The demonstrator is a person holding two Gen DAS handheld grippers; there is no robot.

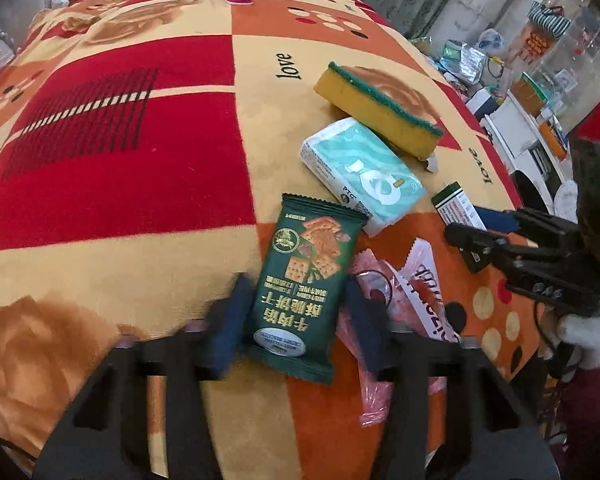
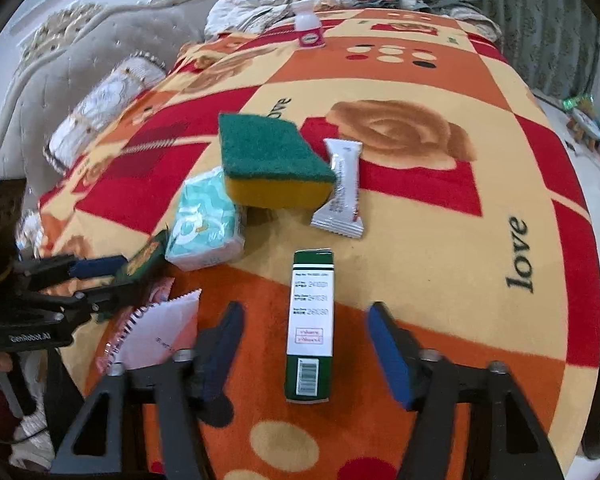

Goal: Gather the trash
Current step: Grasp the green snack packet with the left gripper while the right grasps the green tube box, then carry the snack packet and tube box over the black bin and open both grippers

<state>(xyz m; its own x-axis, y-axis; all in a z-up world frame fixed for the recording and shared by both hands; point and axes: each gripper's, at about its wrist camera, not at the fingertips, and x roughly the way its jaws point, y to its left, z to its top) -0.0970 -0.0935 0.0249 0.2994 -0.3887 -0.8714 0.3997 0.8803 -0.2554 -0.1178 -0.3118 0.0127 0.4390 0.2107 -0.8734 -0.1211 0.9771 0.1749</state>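
Both grippers' fingers part-open, gripping nothing: left (image 1: 296,312) straddles green biscuit packet (image 1: 306,288), right (image 2: 306,344) green box (image 2: 310,328).

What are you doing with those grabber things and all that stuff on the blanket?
A person is collecting trash with a gripper in each hand. The left gripper has its jaws on either side of the green biscuit packet, not yet squeezing it. The right gripper has open jaws on either side of the small green and white box. A sponge, tissue pack and silver wrapper lie on the blanket.
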